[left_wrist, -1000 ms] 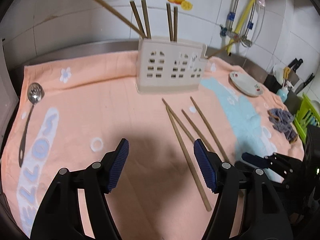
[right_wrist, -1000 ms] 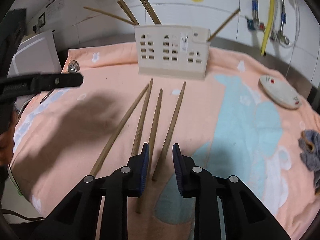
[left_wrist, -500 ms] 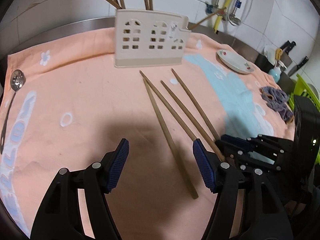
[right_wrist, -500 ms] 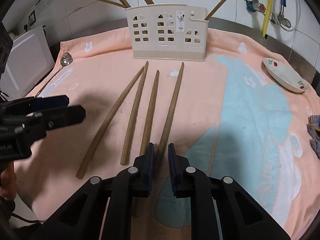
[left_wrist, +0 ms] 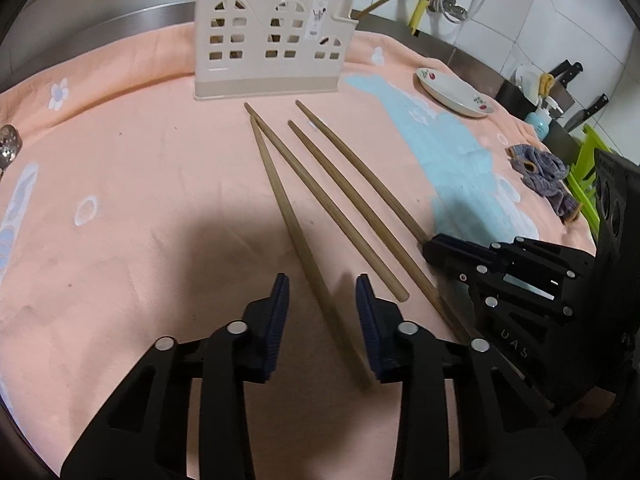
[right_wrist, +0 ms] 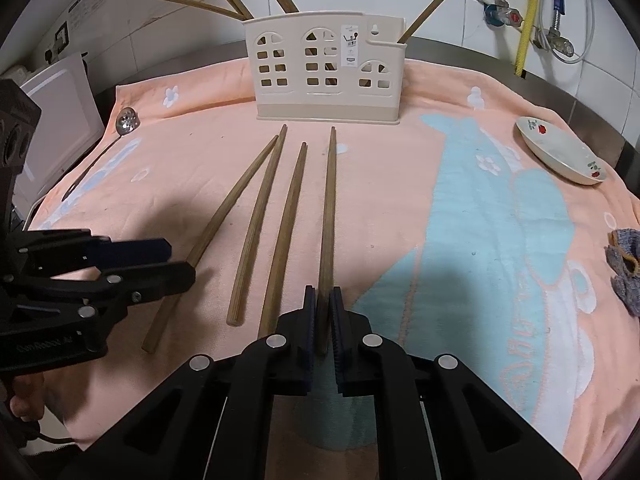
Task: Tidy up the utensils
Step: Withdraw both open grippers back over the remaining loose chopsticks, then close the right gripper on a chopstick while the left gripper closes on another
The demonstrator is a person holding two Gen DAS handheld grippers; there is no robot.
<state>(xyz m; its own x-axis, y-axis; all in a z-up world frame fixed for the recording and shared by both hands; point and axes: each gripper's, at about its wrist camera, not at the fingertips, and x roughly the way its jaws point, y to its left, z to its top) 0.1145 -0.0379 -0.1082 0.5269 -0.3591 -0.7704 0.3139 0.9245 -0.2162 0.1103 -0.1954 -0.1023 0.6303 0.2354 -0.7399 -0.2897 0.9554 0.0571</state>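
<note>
My towel point(right_wrist: 400, 208) covers the table; the holder point(right_wrist: 326, 76) stands at its far edge. Four chopsticks point(right_wrist: 260, 224) lie mid-table — my right hand-held gripper point(right_wrist: 323, 322) clamps the rightmost chopstick point(right_wrist: 329, 208), my left hand-held gripper point(left_wrist: 323, 320) is closing around another point(left_wrist: 288, 216).

Steel counter point(right_wrist: 592, 120) under peach towel point(right_wrist: 400, 200); on towel: holder point(right_wrist: 326, 68), four chopsticks point(right_wrist: 294, 204), dish point(right_wrist: 560, 156), spoon point(right_wrist: 127, 121), rag point(right_wrist: 626, 268).

Both tongs, left point(left_wrist: 323, 316) and right point(right_wrist: 323, 322), are matte black plastic with angular open-frame arms. Round silver screws sit at the joints. The inner fingertips point(left_wrist: 280, 312) carry dark blue ribbed pads. Faint raised lettering marks the black housing behind the left tongs.
</note>
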